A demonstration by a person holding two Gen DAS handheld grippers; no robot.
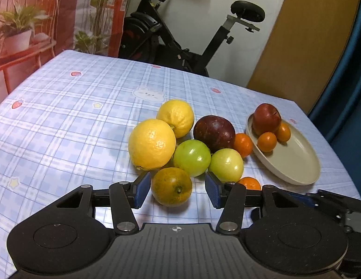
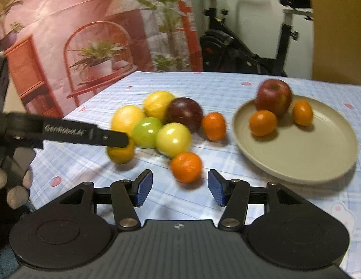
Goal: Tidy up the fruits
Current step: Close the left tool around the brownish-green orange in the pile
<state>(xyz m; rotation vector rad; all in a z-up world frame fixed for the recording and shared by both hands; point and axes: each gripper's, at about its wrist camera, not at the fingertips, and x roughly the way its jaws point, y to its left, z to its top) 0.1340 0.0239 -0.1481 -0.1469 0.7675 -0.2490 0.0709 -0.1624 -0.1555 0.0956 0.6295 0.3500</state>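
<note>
A pile of fruit sits mid-desk on a blue plaid cloth (image 1: 64, 121): two yellow lemons (image 1: 152, 144), two green apples (image 1: 192, 158), a dark purple plum (image 1: 214, 133), a greenish-orange citrus (image 1: 171, 186) and small tangerines (image 1: 243, 144). Toward the desk's right edge, a beige plate (image 1: 296, 162) holds a red apple (image 1: 266, 121) and two small tangerines.

The left tongs (image 1: 178, 189) stand open on either side of the greenish citrus, pads not pressing it. The right tongs (image 2: 180, 188) are open, with a loose tangerine (image 2: 186, 167) just ahead of them.

Only the right view, which is blurred, shows the left tool's arm from the side and the person's fingers (image 2: 17, 186).
</note>
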